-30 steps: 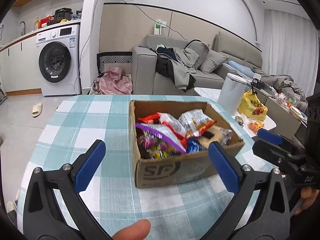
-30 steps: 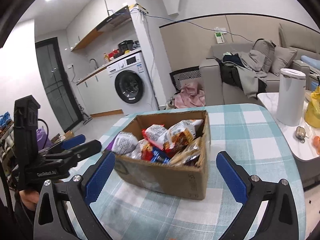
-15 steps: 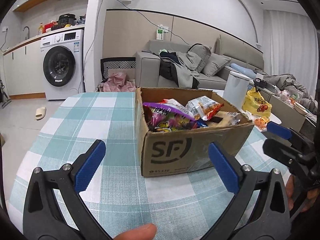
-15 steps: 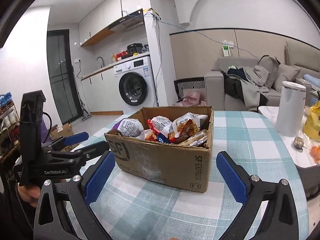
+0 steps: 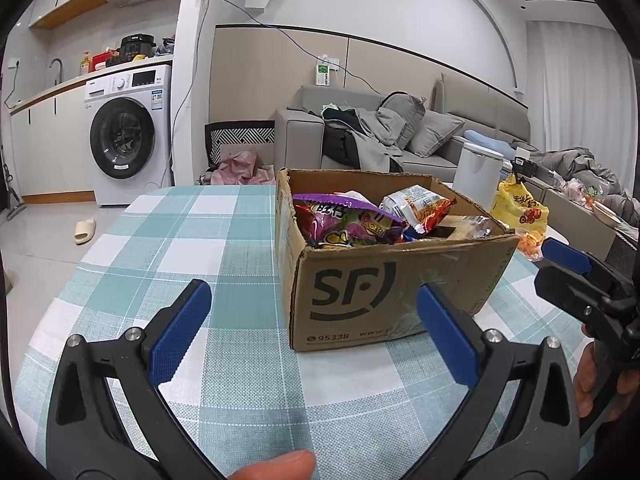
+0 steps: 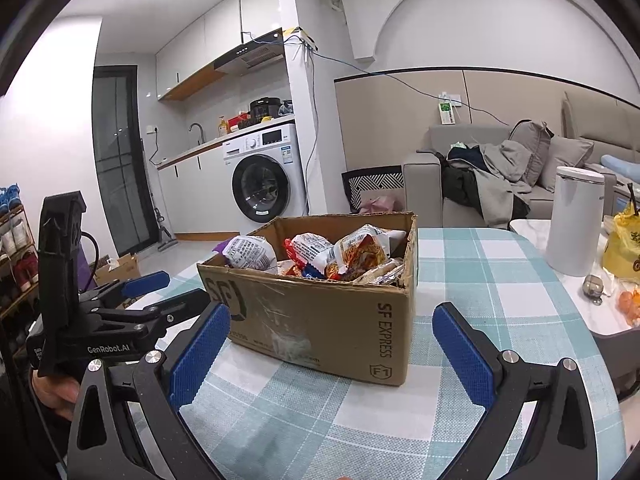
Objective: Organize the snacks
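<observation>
Both grippers lower, box (image 5: pixel 384 300) nearer (jaws wide)

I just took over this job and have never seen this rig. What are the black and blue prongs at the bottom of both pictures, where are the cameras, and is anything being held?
No robot arm here: a person holds a two-finger gripper in each hand, with a fisheye camera on each looking forward along its fingers. The prongs are those fingers with blue pads. One picture comes from the left gripper, the other from the right gripper; each also glimpses the other gripper at its edge. Both stand open and hold nothing. Ahead, on the checked tablecloth, sits a cardboard box with an open top, full of snack packets. The white canister and yellow bag stand on a separate white surface beside it.
</observation>
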